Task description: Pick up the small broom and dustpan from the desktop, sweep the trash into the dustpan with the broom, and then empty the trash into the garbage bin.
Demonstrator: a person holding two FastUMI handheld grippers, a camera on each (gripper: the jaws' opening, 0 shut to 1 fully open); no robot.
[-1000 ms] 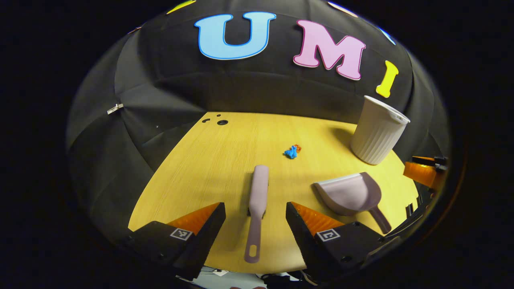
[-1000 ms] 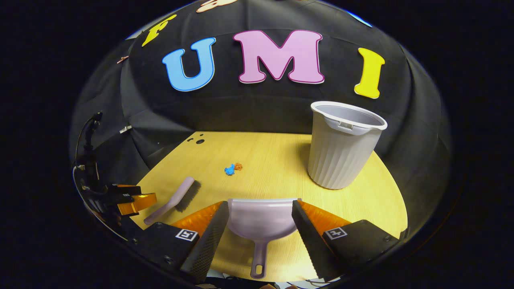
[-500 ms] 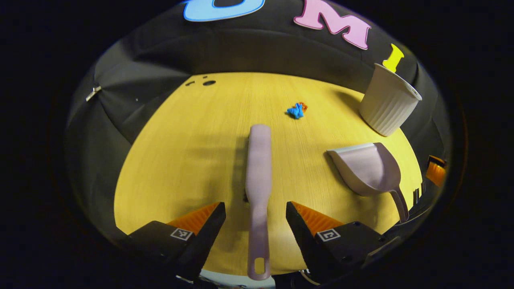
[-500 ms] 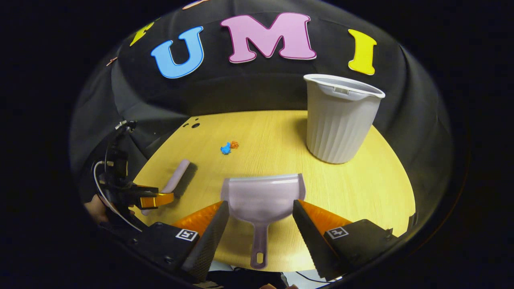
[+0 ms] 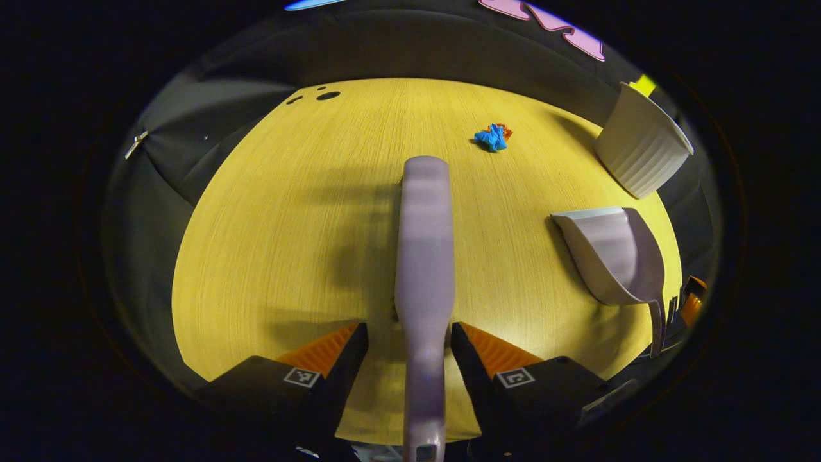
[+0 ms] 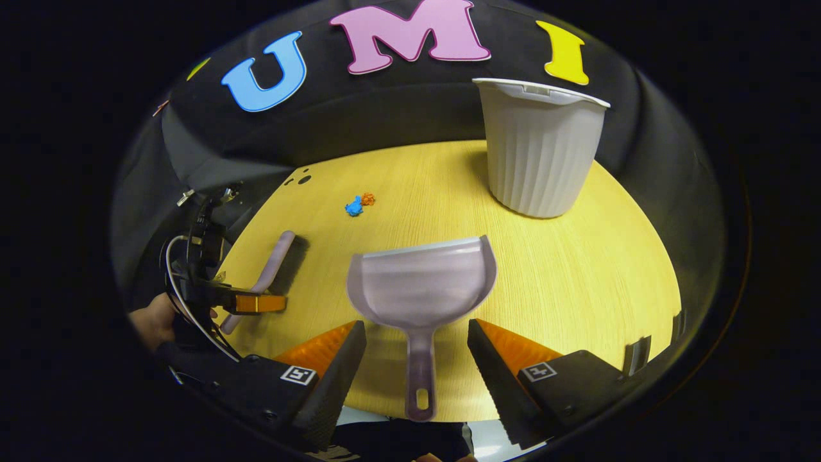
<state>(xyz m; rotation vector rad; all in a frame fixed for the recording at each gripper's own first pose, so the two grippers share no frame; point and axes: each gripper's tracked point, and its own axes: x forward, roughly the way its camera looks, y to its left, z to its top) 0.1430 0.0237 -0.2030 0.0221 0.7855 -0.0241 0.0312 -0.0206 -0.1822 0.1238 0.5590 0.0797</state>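
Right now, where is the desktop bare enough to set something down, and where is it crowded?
Bare: the wide stretch left of the broom, out to the desktop edge, and the patch between dustpan and garbage bin. Crowded: the near edge, where both tools lie, and around the paper scraps.

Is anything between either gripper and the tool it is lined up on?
Nothing visible. The broom handle lies between the open left gripper fingers, the dustpan handle between the open right gripper fingers; only bare table around them.
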